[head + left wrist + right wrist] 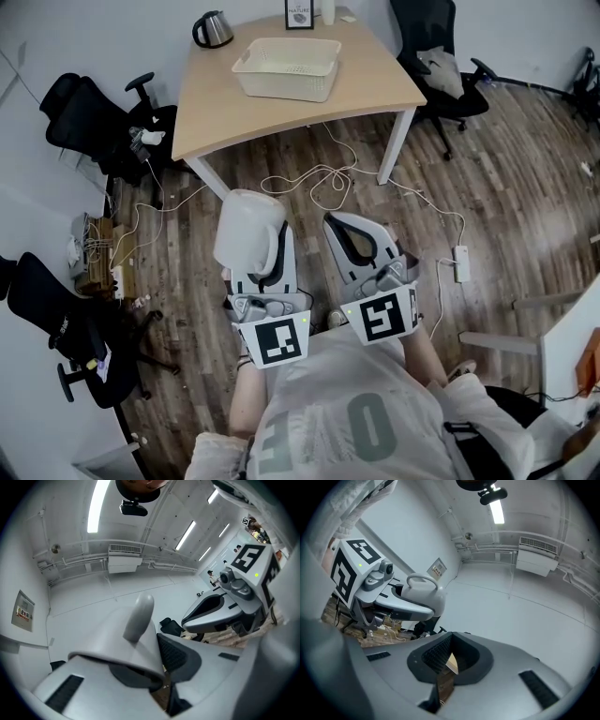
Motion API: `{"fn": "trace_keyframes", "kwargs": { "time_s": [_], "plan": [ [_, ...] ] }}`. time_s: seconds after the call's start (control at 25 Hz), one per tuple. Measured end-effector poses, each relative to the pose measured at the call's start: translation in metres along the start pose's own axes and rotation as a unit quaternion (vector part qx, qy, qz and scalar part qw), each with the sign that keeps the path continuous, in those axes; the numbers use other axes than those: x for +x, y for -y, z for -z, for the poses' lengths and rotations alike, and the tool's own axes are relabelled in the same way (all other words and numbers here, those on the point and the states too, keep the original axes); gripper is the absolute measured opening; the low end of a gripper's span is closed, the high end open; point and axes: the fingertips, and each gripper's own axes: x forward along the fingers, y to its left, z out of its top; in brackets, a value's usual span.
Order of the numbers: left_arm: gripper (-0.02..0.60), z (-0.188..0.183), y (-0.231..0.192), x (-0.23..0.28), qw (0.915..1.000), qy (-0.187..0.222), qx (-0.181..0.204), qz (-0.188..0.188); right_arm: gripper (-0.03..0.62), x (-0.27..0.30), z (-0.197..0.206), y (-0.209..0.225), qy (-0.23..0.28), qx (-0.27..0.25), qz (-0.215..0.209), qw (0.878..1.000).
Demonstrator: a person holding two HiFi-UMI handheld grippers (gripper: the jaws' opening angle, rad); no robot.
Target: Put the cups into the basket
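In the head view we see the left gripper (274,248) at lower centre clamped on a white mug (248,230). The right gripper (349,230) is beside it, and only here do the white basket (286,67) and kettle (214,30) show, on the table (375,84) at the top, well apart from the mug. The left gripper view adds the mug's handle (139,617) sticking up between the gripping jaws at centre frame. The right gripper view shows its own jaws pressed together on nothing, with the mug at upper left.
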Motion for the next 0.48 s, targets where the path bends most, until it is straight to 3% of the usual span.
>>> {"fn": "trace_keyframes", "kwargs": {
  "time_s": [0.24, 0.48],
  "plan": [
    [0.055, -0.002, 0.006, 0.013, 0.9994, -0.008, -0.029, -0.017, -0.002, -0.004, 0.022, 0.005, -0.004, 0.011, -0.028, 1.0],
    [0.055, 0.004, 0.004, 0.023, 0.999, -0.018, -0.033, -0.024, -0.002, 0.007, 0.034, -0.003, -0.013, 0.018, -0.051, 0.998]
  ]
}}
